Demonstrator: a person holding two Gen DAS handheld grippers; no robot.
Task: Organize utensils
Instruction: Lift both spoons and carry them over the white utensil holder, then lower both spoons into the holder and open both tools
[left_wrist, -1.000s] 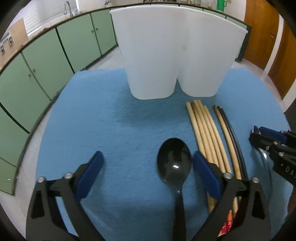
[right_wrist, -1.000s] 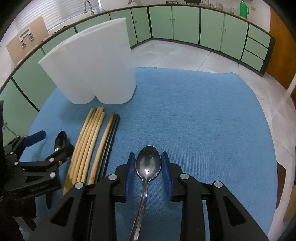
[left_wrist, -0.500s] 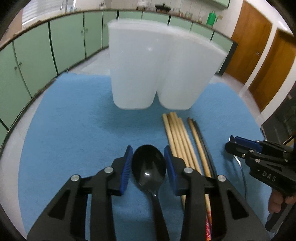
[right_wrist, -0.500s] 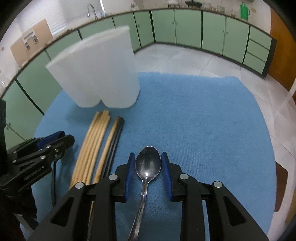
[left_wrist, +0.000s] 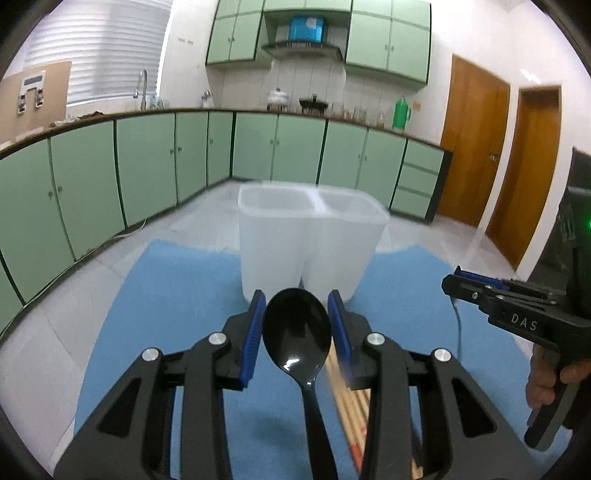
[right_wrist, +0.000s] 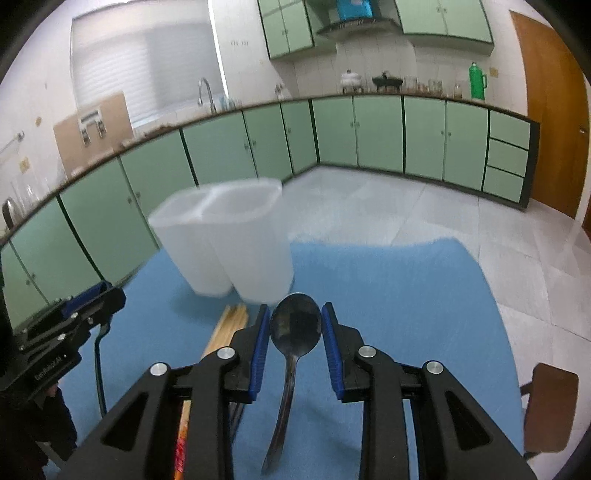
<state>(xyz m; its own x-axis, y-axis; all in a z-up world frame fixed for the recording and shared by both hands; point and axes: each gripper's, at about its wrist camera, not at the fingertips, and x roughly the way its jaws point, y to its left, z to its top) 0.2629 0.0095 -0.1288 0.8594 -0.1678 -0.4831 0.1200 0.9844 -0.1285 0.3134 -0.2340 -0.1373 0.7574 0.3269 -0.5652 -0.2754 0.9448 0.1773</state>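
My left gripper (left_wrist: 296, 332) is shut on a black plastic spoon (left_wrist: 297, 334), bowl forward, lifted above the blue mat (left_wrist: 177, 295). My right gripper (right_wrist: 295, 328) is shut on a metal spoon (right_wrist: 295, 328), also lifted. A white two-compartment holder (left_wrist: 308, 240) stands upright on the mat ahead of both grippers; it also shows in the right wrist view (right_wrist: 225, 243). Wooden and black chopsticks (right_wrist: 229, 321) lie on the mat below, partly hidden by the grippers. Each gripper shows in the other's view: the right one (left_wrist: 509, 314) and the left one (right_wrist: 70, 325).
Green kitchen cabinets (left_wrist: 147, 166) run around the room behind the table. Wooden doors (left_wrist: 476, 155) stand at the right. A brown chair seat (right_wrist: 550, 406) sits beside the table's right edge. The floor beyond the mat is pale tile.
The left gripper closed on the black spoon, then both grippers rose and tilted up, each with its spoon, so the holder's open top now shows.
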